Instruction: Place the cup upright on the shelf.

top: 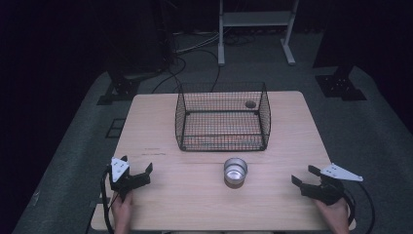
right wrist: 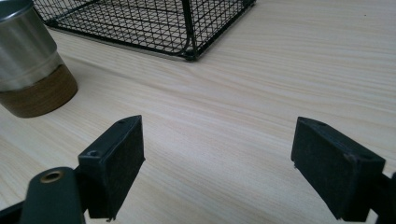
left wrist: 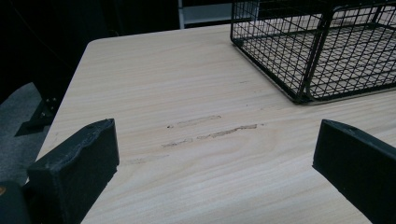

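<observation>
Wire basket just behind steel cup

The metal cup stands upright on the wooden table, just in front of the wire basket and apart from it, nearer the basket's right half. It is round with shiny steel walls, its open mouth up, and a brown cork-like band wraps its base. In the right gripper view the cup stands left of the basket's near corner.
</observation>
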Demonstrator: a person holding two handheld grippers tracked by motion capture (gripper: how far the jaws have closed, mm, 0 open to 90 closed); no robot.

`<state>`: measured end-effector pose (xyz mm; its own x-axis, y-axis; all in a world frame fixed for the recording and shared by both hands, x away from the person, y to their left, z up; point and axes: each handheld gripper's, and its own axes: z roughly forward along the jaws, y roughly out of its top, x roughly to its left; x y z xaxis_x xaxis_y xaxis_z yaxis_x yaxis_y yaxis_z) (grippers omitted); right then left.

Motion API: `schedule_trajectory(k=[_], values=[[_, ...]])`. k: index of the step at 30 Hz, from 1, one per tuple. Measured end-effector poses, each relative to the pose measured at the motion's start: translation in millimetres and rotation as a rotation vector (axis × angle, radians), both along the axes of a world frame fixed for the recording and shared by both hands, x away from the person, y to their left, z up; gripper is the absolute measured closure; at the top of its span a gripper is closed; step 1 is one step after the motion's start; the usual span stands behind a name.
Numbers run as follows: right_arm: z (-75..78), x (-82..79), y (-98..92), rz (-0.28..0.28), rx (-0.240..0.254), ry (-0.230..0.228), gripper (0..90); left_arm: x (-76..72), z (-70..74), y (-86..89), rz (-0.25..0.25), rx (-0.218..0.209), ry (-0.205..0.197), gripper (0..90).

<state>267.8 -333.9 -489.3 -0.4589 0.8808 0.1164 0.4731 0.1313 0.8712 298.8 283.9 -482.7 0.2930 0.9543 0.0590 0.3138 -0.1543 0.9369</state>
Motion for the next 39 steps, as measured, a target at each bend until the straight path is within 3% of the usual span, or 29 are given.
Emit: schedule_trajectory(k=[19,39], values=[[7.2,-0.5,6.2,0.018,-0.004,-0.029,16.4,-0.3,-0.1,-1.0,-0.005,0.006,0.006,0.0],[20.4,-2.2,23.6,0.082,-0.007,-0.060,15.6,-1.5,-0.2,-1.3,-0.004,0.009,0.006,0.0]])
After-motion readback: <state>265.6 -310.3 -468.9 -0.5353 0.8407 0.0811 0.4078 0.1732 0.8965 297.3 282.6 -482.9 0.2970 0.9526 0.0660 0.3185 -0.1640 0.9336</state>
